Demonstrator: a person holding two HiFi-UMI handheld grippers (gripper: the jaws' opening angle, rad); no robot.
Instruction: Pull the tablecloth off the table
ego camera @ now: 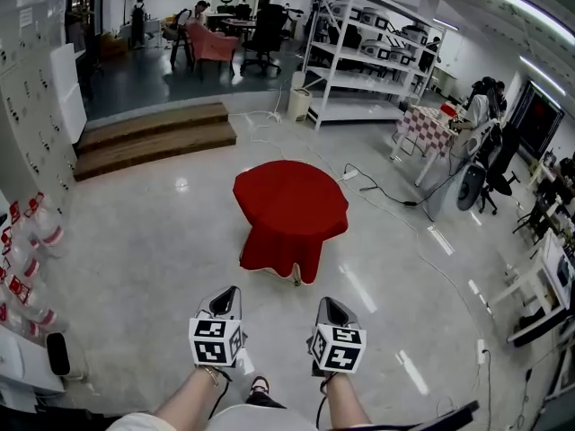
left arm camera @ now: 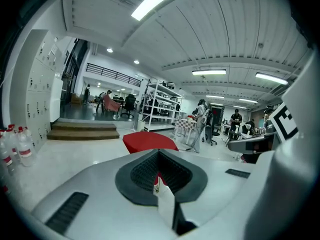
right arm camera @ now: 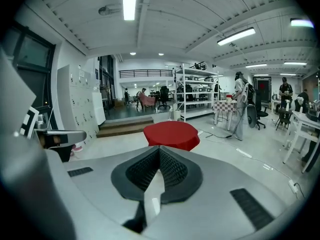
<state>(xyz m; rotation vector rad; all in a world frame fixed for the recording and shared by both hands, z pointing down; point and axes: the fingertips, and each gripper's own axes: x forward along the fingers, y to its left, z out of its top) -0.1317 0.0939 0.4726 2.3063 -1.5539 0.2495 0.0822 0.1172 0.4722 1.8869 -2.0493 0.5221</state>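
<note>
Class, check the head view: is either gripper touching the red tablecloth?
No, the left gripper and right gripper hang short of the red tablecloth, with floor between.

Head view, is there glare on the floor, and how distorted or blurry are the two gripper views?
Head view: lights glare off the glossy floor beside the red tablecloth; straight lines bow outward. Left gripper view: strong fisheye, black corners, blown-out ceiling light. Right gripper view: same fisheye and dark rim, bright ceiling strip, tablecloth sharp.

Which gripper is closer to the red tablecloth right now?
Right, by a little. The right gripper hangs short of the red tablecloth, facing its near hem; the left gripper is further off to the left. Neither touches it.
</note>
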